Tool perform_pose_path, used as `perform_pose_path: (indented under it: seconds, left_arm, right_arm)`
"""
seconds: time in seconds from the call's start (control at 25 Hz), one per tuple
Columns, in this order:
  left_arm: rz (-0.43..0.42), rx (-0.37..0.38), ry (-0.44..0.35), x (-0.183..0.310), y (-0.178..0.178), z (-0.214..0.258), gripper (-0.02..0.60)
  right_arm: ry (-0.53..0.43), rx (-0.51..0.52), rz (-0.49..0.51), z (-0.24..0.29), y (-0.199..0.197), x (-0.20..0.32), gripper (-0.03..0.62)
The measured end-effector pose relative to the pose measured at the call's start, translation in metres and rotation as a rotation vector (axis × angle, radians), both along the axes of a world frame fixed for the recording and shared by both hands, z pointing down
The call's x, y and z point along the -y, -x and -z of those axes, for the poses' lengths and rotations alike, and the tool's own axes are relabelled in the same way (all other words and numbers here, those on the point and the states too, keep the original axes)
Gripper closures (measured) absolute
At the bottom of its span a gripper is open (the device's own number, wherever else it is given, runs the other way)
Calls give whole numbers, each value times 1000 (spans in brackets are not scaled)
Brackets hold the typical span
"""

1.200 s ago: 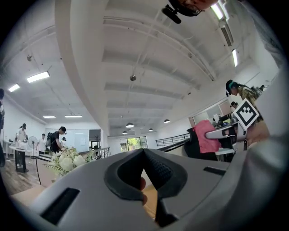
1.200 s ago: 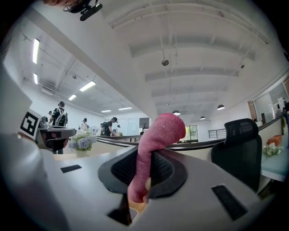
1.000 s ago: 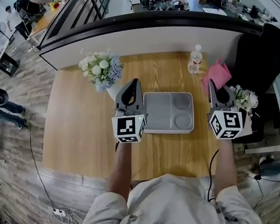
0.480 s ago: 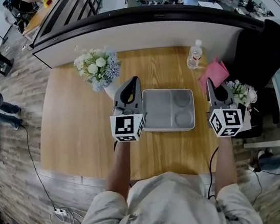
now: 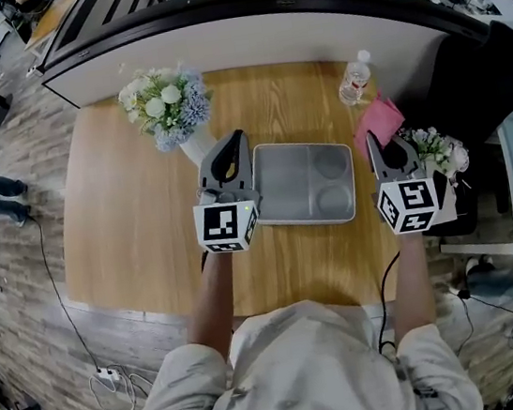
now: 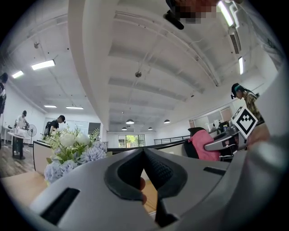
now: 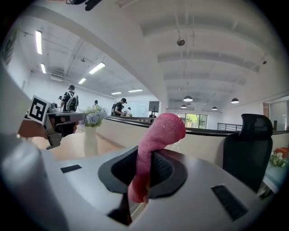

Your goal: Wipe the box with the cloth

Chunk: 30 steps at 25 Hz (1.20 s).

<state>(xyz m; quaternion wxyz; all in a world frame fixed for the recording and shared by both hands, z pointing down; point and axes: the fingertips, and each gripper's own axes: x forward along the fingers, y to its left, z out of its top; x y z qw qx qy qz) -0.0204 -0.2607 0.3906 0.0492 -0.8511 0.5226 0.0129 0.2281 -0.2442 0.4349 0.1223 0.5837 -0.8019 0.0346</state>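
- Right hand-held gripper [image 7: 145, 154] is clamped shut on the pink cloth [image 7: 156, 135]. A fold is pinched between the jaws, and the rest sticks up and flops past the tips.
- Left hand-held gripper [image 6: 144, 152] has its jaws closed together with nothing in them. You just see a bit of desk [image 5: 136, 226] through the gap lower down.
- The grey box [image 5: 308, 182] sits flat on the desk at centre frame in the head view, right between the two grippers. The left one is just beside its left edge, and the right one is near its right edge.
- So from the cloth, the box is off to the left of frame. Its long axis runs left to right, with the two round wells at the cloth end.
- My guess is the cloth hand is the one to swing in and come down onto the box. The left is well placed to steady the other end.
- Flowers [image 5: 162, 104] and a bottle [image 5: 356, 81] sit farther back, clear of that path.
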Motion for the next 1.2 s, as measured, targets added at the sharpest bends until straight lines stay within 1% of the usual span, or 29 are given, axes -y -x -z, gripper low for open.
perform_pose_path:
  seconds: [0.08,0.24,0.44,0.68,0.92,1.2]
  left_arm:
    - [9,-6,12,0,3,-6,568]
    - [22,-14,38,0,7,-16,568]
    - [33,-26,67,-2,10,-28,568]
    - [41,-47,105,-6,11,-41,568]
    - [45,-56,113,-10,12,-46,568]
    - [62,-66,144,-14,17,-57,568]
  right_arm:
    - [34,-23,12,-10,3,3,530]
    - [107,-69,69,-30,13,6,530]
    - [161,-149,101,-52,21,12,530]
    - [221,-337,149,-79,32,19,528]
    - [274,-517,207,-115,40,22,528]
    - [344,-780,320,-161,51,18,528]
